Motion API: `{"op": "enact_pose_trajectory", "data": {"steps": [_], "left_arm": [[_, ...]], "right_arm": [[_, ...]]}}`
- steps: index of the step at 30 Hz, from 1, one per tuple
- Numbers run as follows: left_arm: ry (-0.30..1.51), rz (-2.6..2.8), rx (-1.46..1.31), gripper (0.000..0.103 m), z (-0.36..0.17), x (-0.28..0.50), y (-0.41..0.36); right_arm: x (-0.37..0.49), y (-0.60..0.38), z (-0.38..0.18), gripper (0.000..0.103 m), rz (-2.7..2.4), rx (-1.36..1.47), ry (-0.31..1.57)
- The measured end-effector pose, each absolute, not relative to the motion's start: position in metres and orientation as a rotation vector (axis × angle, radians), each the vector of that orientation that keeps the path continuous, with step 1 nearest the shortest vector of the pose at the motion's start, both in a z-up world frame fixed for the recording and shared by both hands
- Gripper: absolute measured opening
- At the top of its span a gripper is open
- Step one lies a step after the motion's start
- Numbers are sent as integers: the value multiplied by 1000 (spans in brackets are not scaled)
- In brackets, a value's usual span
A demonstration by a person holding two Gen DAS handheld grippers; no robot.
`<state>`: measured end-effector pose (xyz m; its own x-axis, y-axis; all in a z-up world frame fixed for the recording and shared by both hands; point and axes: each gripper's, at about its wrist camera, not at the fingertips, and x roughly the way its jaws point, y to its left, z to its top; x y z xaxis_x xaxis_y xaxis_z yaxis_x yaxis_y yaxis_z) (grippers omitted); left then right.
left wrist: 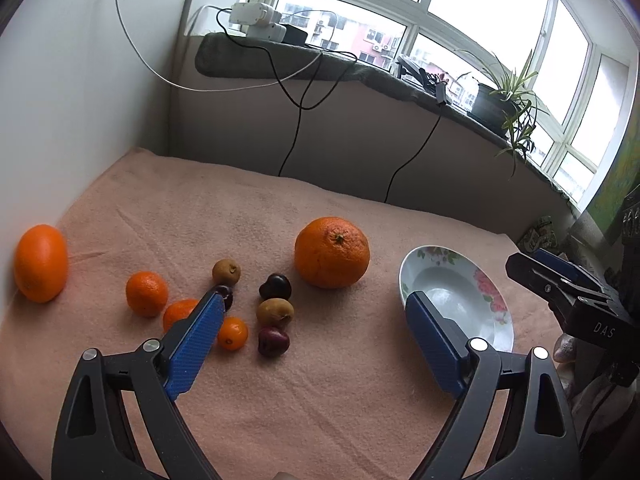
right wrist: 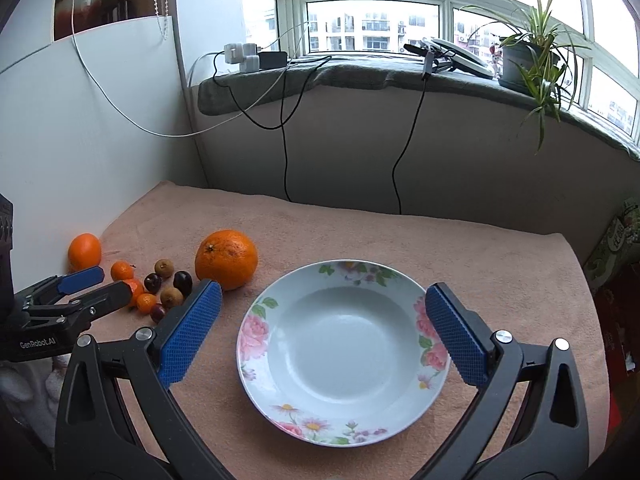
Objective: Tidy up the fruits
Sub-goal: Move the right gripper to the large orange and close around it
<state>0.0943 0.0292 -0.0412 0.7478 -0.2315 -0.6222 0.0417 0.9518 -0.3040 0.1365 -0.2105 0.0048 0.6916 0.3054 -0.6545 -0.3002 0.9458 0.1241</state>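
Note:
A large orange sits mid-table, left of an empty flowered bowl. A cluster of small fruit lies further left: small oranges, two brown kiwis, dark cherries and a kumquat. Another orange rests by the left wall. My left gripper is open above the cluster, holding nothing. My right gripper hovers open over the bowl, empty.
A pink towel covers the table. A white wall panel borders the left side. The windowsill behind holds chargers, hanging cables and a potted plant. Boxes stand off the right edge.

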Motion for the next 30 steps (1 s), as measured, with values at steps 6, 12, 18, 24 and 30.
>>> {"op": "enact_pose_trajectory", "data": {"steps": [6, 12, 18, 24, 30], "left_arm": [[730, -213, -282, 83, -47, 116, 26], [765, -254, -297, 83, -55, 137, 23], [809, -288, -329, 76, -66, 156, 23], [824, -309, -326, 76, -70, 169, 21], [851, -325, -314, 76, -75, 180, 18]], "right_arm": [[171, -199, -2, 103, 437, 70, 822], [205, -182, -10, 103, 565, 126, 940], [232, -158, -26, 97, 641, 162, 1055], [249, -140, -47, 82, 688, 188, 1136], [258, -125, -57, 81, 699, 164, 1162]]}}
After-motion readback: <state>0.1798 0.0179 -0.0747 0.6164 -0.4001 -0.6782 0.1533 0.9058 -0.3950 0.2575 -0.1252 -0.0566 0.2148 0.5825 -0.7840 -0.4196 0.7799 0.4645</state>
